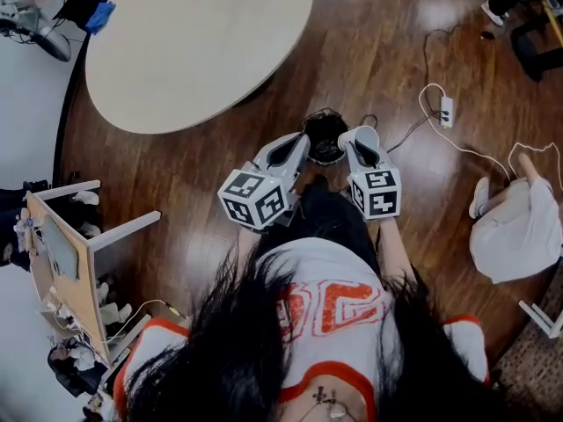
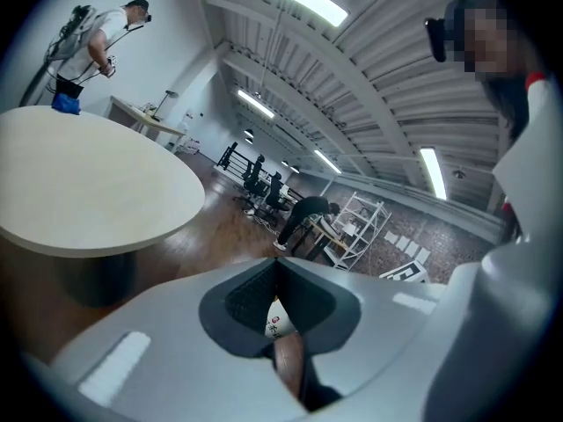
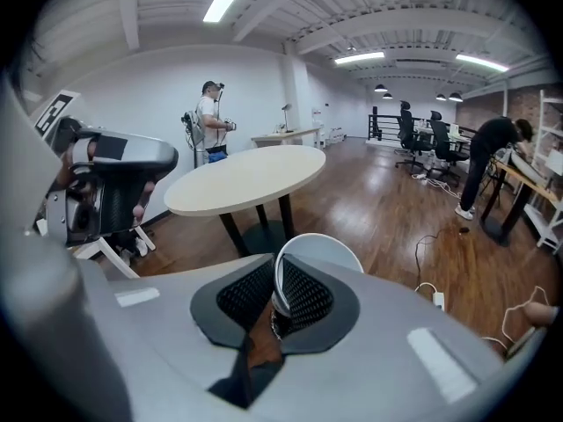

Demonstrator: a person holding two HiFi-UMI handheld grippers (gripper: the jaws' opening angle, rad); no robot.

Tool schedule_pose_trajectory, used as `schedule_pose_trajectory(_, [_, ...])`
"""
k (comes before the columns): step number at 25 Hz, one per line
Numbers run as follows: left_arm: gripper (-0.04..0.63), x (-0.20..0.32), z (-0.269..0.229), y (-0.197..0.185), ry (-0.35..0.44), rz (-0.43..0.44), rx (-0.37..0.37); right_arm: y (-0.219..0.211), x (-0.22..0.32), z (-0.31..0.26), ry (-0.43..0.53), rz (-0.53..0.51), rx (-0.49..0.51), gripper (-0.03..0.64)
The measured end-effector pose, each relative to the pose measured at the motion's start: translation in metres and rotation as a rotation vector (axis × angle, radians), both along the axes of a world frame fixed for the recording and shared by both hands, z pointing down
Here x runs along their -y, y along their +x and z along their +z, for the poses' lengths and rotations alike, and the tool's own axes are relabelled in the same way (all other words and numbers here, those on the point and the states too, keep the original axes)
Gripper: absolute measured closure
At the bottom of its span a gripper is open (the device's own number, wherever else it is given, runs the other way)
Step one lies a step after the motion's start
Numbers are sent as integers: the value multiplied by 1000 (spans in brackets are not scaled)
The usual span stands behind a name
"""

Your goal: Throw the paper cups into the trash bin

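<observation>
My right gripper (image 1: 359,139) is shut on the rim of a white paper cup (image 1: 366,134), which hangs just right of a small black trash bin (image 1: 325,137) on the wooden floor. In the right gripper view the cup (image 3: 318,251) stands tilted, its wall pinched between the ribbed pads (image 3: 303,293), its open mouth facing me. My left gripper (image 1: 303,141) hovers at the bin's left edge, jaws meeting at the tips with nothing gripped. In the left gripper view a bit of white cup with red print (image 2: 278,323) shows below the gripper (image 2: 277,266), through the gap behind its tips.
A round beige table (image 1: 193,42) stands just beyond the bin. A power strip (image 1: 446,110) with white cable lies on the floor to the right, near a white bundle (image 1: 515,231). A wooden chair (image 1: 70,262) is at the left. People stand far off.
</observation>
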State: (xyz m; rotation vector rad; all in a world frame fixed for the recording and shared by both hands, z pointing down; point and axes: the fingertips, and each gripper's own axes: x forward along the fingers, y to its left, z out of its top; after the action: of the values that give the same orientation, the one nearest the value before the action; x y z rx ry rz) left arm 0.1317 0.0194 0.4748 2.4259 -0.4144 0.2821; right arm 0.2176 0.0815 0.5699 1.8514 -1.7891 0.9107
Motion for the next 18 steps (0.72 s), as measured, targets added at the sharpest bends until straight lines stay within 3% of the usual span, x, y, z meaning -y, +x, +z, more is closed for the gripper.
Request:
schedule_pose_trajectory(5, [595, -17, 7, 9, 3, 109, 26, 6, -17, 6, -1, 102, 36, 584])
schedule_pose_trajectory(13, [595, -25, 63, 26, 4, 224, 96, 8, -31, 33, -45, 187, 92, 584])
schedule_pose_trajectory(18, [595, -40, 95, 25, -59, 268, 151, 6, -28, 68, -97, 202, 114, 584])
